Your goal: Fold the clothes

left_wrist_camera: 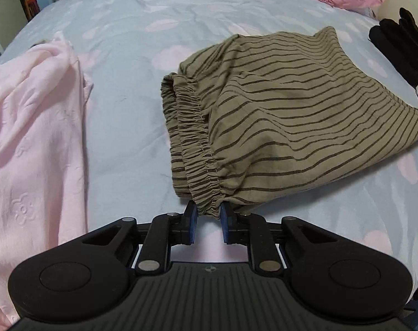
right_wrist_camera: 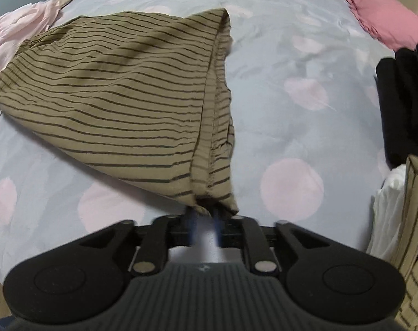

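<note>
An olive garment with dark stripes (left_wrist_camera: 286, 104) lies folded on the bed, its elastic waistband toward the left wrist view. My left gripper (left_wrist_camera: 209, 213) is shut on the near corner of the waistband. In the right wrist view the same striped garment (right_wrist_camera: 120, 104) stretches away to the left, and my right gripper (right_wrist_camera: 203, 215) is shut on its near hem corner. The right fingertips are blurred.
The bed has a pale blue sheet with pink dots (left_wrist_camera: 131, 88). A pink garment (left_wrist_camera: 29, 127) lies at the left. A pink pillow (right_wrist_camera: 385, 19) is at the far right. Black clothes (right_wrist_camera: 405, 99) and a folded striped and white pile (right_wrist_camera: 402, 215) lie at the right edge.
</note>
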The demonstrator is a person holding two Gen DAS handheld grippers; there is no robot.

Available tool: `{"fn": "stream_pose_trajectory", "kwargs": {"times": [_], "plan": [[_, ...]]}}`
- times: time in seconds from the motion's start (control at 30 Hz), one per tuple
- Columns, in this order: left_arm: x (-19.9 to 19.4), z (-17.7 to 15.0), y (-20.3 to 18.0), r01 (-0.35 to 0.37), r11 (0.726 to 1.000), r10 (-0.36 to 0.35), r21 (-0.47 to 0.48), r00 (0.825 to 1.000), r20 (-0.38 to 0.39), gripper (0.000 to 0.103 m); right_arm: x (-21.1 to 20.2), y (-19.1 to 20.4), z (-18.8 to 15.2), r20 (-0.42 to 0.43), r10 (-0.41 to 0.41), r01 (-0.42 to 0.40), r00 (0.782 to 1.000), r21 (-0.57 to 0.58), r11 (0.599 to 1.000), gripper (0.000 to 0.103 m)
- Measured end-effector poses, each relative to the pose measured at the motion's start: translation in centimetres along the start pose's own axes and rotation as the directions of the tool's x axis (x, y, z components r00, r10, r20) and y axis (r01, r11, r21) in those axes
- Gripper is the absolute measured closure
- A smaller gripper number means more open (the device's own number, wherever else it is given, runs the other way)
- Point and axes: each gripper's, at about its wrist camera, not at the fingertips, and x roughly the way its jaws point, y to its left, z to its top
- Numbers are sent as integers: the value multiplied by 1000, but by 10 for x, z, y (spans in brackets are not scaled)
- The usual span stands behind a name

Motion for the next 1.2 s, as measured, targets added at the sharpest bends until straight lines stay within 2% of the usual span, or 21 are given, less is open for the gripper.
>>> {"fn": "stream_pose_trajectory", "kwargs": {"times": [0.03, 0.17, 0.23, 0.27, 0.3, 0.4, 0.47, 0.57, 0.67, 0.77, 0.87, 0.97, 1.1, 1.2], "plan": [[0, -1, -1, -5, 1000, 5, 5, 1000, -3, 85, -3, -2, 1, 5, 2, -2, 1000, 8, 1000, 67], [-5, -4, -2, -25, 999, 25, 31, 1000, -9, 76, -17, -12, 4, 33, 6, -7, 999, 47, 999, 57], [-8, -5, -3, -23, 999, 23, 38, 1000, -2, 68, -23, -15, 6, 46, 2, -4, 999, 58, 998, 56], [-11, -5, -4, -20, 999, 19, 41, 1000, 11, 54, -26, -16, 6, 54, 2, -6, 999, 67, 998, 55], [-13, -6, -4, -16, 999, 15, 44, 1000, 26, 48, -29, -18, 6, 62, 4, -9, 998, 77, 997, 54], [-18, -4, -5, 24, 999, -26, 30, 997, 69, 46, -33, -28, 7, 84, 29, -41, 996, 139, 989, 47], [-15, -1, -1, 61, 998, -59, -27, 995, 82, 40, -30, -35, 7, 89, 53, -70, 995, 207, 976, 38], [-11, 4, 8, 119, 985, -106, -124, 989, 104, 39, -19, -47, 8, 88, 95, -118, 992, 320, 940, 35], [-8, 8, 17, 147, 968, -125, -203, 985, 118, 39, -5, -57, 6, 83, 156, -177, 984, 432, 884, 32], [-1, 11, 25, 158, 953, -133, -260, 985, 111, 38, 10, -61, 4, 72, 203, -212, 976, 503, 838, 30], [10, 13, 32, 173, 932, -151, -319, 984, 93, 38, 26, -60, 4, 53, 239, -229, 970, 542, 808, 30], [22, 14, 36, 161, 923, -149, -350, 987, 62, 38, 37, -56, 6, 44, 241, -225, 970, 550, 804, 28], [37, 13, 40, 147, 909, -144, -390, 989, 37, 38, 44, -48, 14, 40, 215, -203, 976, 534, 821, 28], [41, 17, 29, 127, 926, -126, -356, 992, 26, 38, 47, -39, 21, 39, 210, -201, 977, 503, 841, 33]]}}
